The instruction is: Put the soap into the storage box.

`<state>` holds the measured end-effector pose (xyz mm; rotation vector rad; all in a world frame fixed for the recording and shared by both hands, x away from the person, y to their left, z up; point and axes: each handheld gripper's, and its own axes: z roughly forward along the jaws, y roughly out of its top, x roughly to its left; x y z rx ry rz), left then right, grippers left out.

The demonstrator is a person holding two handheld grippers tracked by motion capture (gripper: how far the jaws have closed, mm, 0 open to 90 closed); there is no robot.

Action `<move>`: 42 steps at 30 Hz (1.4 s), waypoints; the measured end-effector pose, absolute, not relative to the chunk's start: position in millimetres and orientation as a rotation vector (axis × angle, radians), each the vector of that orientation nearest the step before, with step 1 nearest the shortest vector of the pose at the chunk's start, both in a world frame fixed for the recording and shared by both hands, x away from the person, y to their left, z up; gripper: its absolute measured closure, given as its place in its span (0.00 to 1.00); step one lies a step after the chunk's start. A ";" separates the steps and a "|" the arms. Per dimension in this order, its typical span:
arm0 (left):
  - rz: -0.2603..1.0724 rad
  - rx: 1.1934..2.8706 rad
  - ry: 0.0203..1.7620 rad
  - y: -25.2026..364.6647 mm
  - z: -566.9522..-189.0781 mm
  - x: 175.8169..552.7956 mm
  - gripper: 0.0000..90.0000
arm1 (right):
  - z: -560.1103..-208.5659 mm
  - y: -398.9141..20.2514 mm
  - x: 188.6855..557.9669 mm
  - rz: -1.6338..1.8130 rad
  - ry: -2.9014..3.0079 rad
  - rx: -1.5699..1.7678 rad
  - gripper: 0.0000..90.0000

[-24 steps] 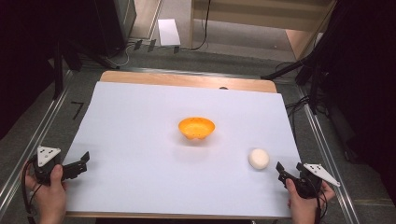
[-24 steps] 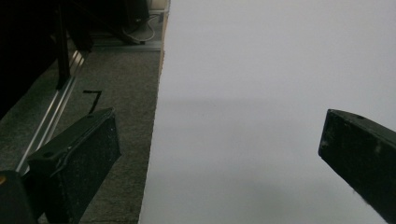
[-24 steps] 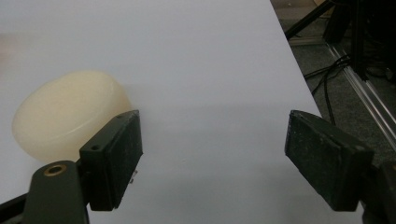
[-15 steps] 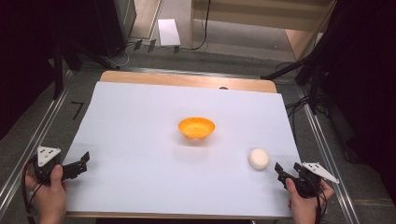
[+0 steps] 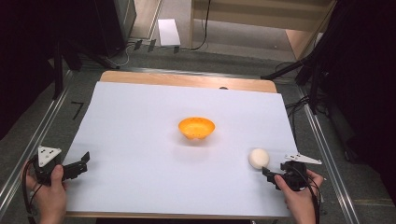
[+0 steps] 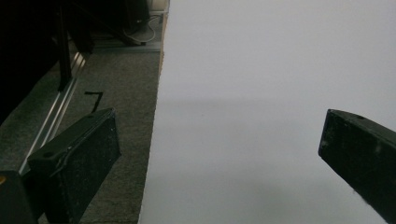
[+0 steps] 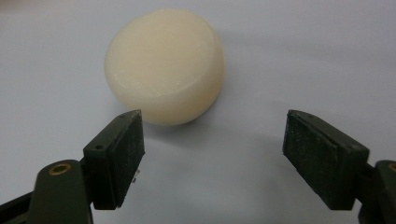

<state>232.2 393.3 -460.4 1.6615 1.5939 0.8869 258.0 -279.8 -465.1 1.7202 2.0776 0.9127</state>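
Note:
A cream round lump (image 5: 258,158) lies on the white sheet (image 5: 154,140) at the near right. In the right gripper view the cream lump (image 7: 166,65) sits just beyond and left of the jaws, close to the left pad (image 7: 116,158), with nothing between them. My right gripper (image 5: 267,173) is open, just near of the lump; its gap (image 7: 215,154) holds only sheet. An orange bowl (image 5: 196,128) stands mid-table, empty. My left gripper (image 5: 84,164) is open wide at the sheet's near left edge; in its own view the left gripper (image 6: 217,149) straddles the sheet edge.
The sheet (image 6: 280,70) covers a wooden table (image 5: 187,80). Grey carpet floor (image 6: 116,93) and a metal rail (image 5: 37,135) run along the left side. Cables and dark stands (image 5: 308,74) crowd the far right, and a white box (image 5: 168,31) lies on the floor beyond.
My right gripper has slid left and closer to the cream lump. The left gripper, the bowl and the lump have stayed put.

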 end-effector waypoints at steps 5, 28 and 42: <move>0.882 1.659 1.593 393.6 -460.7 232.8 0.00 | -461.0 -272.2 262.5 0.851 2.145 1.741 0.22; 0.885 1.667 1.596 392.9 -460.6 232.9 0.00 | -455.6 -246.1 300.2 0.782 2.222 1.837 0.24; 0.885 1.670 1.598 393.1 -460.6 233.2 0.00 | -461.1 -237.5 313.0 0.725 2.182 1.886 0.25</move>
